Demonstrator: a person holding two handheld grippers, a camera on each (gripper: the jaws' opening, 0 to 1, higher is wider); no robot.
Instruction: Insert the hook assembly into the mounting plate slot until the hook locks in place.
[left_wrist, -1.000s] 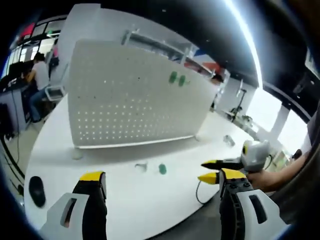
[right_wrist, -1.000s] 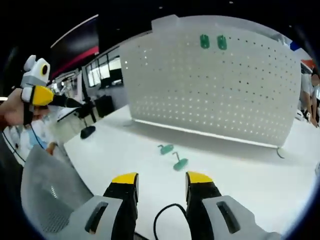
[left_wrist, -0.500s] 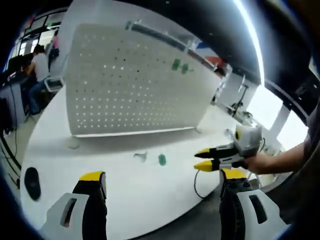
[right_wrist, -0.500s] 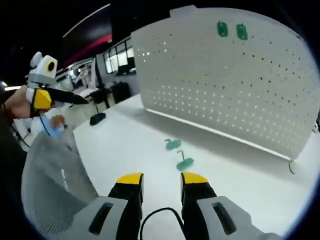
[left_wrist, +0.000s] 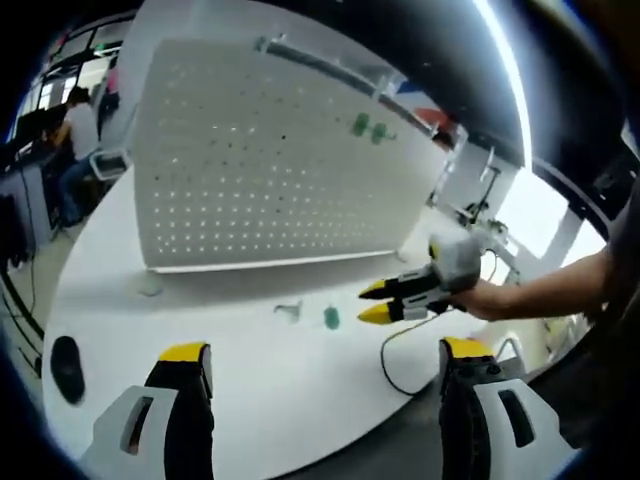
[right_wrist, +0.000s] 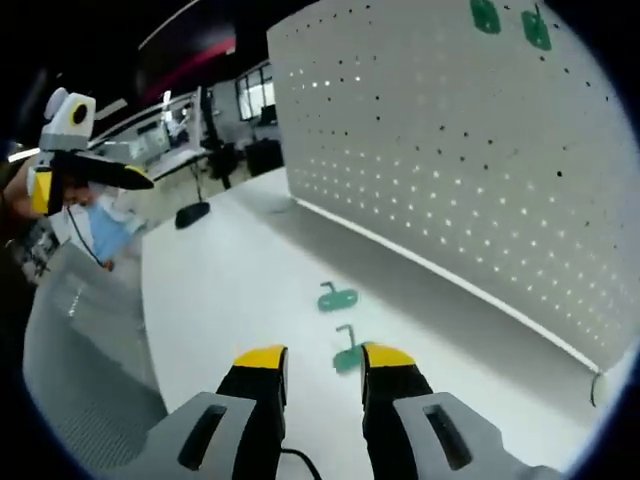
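**Right tool closing on the loose hooks**

Left gripper view: the left tool has its yellow-tipped jaws spread wide with nothing between them. Past it, on the white table, lie two small hook assemblies: a green one and a paler one just beside it at its 9 o'clock. The right tool reaches in from 3 o'clock, its jaws a narrow gap apart, tips near the green hook. The upright white pegboard carries two green hooks already hung near its top. Against a second ago, the right tool sits much nearer the loose hooks.

Right gripper view: the right tool shows a narrow empty gap, and the nearer green hook lies just beyond the tips, its wire stem rising from a flat base. The second hook lies a little further at 12 o'clock. The left tool shows at 9 o'clock, well apart. Both hooks have grown larger in view and the pegboard has swung toward 1 o'clock, which is the camera advancing.

These hooks look like light, stiff plastic with a thin stem, probably slippery and apt to skid on the smooth table. The flat base, pinched across its edges, seems the safer hold, leaving the stem free for the slot.
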